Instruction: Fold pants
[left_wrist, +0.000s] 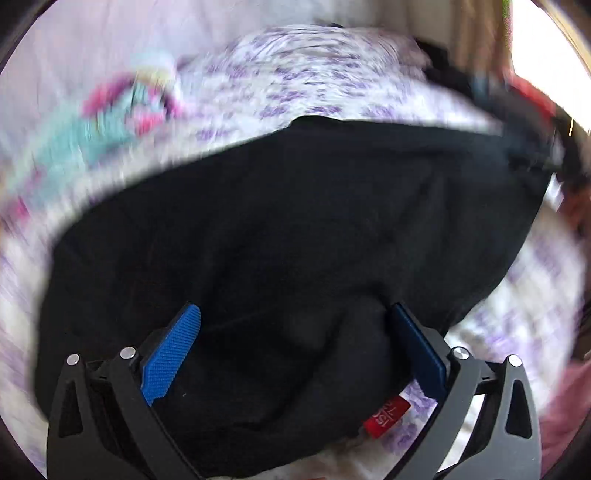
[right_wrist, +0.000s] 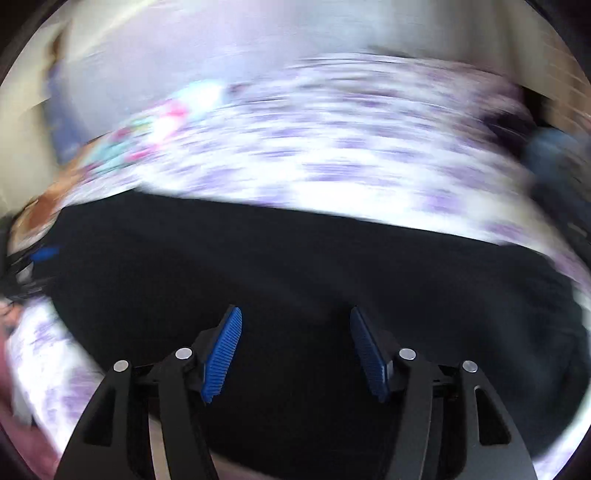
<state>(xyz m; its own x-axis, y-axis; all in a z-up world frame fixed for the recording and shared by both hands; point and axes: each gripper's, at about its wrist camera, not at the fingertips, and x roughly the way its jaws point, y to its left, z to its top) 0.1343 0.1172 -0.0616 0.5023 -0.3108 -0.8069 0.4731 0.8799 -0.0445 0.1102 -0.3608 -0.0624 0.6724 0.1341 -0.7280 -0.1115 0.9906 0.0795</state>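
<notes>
Black pants (left_wrist: 288, 229) lie spread on a white bedsheet with purple flowers (left_wrist: 295, 85). A red size tag (left_wrist: 386, 417) shows at their near edge. My left gripper (left_wrist: 295, 325) is open, its blue pads wide apart over a raised fold of the black cloth. In the right wrist view the pants (right_wrist: 295, 266) fill the lower half. My right gripper (right_wrist: 295, 325) is open just above the cloth, holding nothing. Both views are motion-blurred.
A teal and pink patterned cloth (left_wrist: 122, 110) lies on the bed at the far left, also in the right wrist view (right_wrist: 144, 144). Dark and red items (left_wrist: 524, 99) sit at the far right. A pale wall (right_wrist: 258, 37) stands behind the bed.
</notes>
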